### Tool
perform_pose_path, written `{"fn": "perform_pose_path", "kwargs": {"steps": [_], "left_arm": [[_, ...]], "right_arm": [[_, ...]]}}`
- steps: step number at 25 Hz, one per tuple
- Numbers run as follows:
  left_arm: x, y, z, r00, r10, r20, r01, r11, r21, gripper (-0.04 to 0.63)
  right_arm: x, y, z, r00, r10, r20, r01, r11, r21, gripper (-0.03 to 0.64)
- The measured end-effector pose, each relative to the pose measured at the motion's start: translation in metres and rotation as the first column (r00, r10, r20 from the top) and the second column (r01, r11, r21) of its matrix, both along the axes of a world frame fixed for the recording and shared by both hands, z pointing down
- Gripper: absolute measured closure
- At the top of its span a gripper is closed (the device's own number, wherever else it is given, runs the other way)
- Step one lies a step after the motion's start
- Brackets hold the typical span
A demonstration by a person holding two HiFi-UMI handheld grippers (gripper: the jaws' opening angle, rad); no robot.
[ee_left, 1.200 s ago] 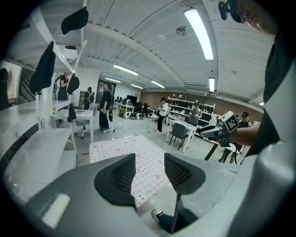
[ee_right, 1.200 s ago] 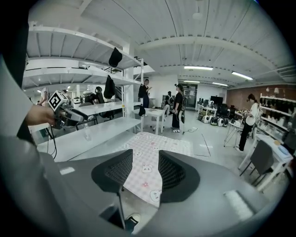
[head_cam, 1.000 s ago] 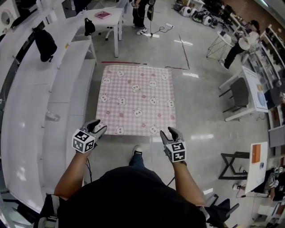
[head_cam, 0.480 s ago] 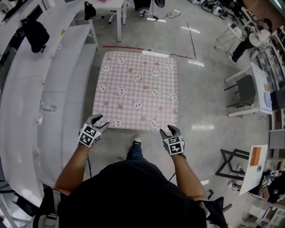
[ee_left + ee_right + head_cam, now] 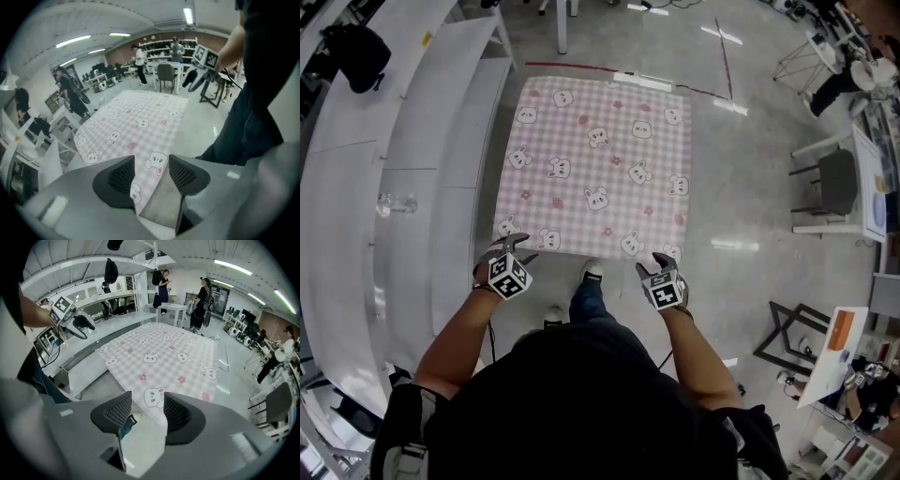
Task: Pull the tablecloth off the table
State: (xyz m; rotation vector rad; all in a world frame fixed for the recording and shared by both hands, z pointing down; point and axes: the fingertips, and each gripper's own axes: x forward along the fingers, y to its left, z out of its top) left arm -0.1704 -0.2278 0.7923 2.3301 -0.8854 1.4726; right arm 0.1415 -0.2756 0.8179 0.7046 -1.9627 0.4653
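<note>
Head view: pink checked tablecloth [image 5: 600, 159] spread flat just ahead of person's shoe [image 5: 592, 271]; left tongs [image 5: 516, 249], right tongs [image 5: 657, 264] at near corners, both spread, right just opening wider, cloth edge in each gap, unpinched

Visible: 1 pink tablecloth [image 5: 600, 159], 2 hand-held grippers [image 5: 514, 246] [image 5: 657, 266], 1 grey chair [image 5: 836, 183].

Lab with white workbenches [image 5: 422, 141], equipment shelves [image 5: 161, 45]
</note>
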Motion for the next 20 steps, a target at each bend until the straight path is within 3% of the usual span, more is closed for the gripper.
{"fn": "perform_pose_path", "kwargs": {"steps": [2,5,10,16,20], "left_arm": [[0.004,0.004,0.019,0.998,0.058,0.039,-0.056,0.998,-0.029,0.369],[0.006,0.006,0.042,0.996,0.077,0.051,-0.074,0.995,-0.062,0.364],[0.008,0.003,0.069,0.990,0.108,0.095,-0.106,0.994,-0.020,0.362],[0.004,0.007,0.101,0.983,0.127,0.130,-0.119,0.991,-0.063,0.355],[0.003,0.006,0.115,0.978,0.139,0.156,-0.133,0.990,-0.051,0.330]], "right_arm": [[-0.001,0.000,0.010,0.999,-0.034,-0.029,0.034,0.999,-0.016,0.364],[-0.003,0.003,0.027,0.994,-0.086,-0.065,0.083,0.996,-0.040,0.357],[-0.008,0.010,0.051,0.989,-0.125,-0.074,0.118,0.989,-0.094,0.351],[-0.011,0.012,0.069,0.976,-0.187,-0.111,0.175,0.979,-0.107,0.342],[-0.011,0.014,0.084,0.955,-0.256,-0.153,0.243,0.965,-0.098,0.328]]}}
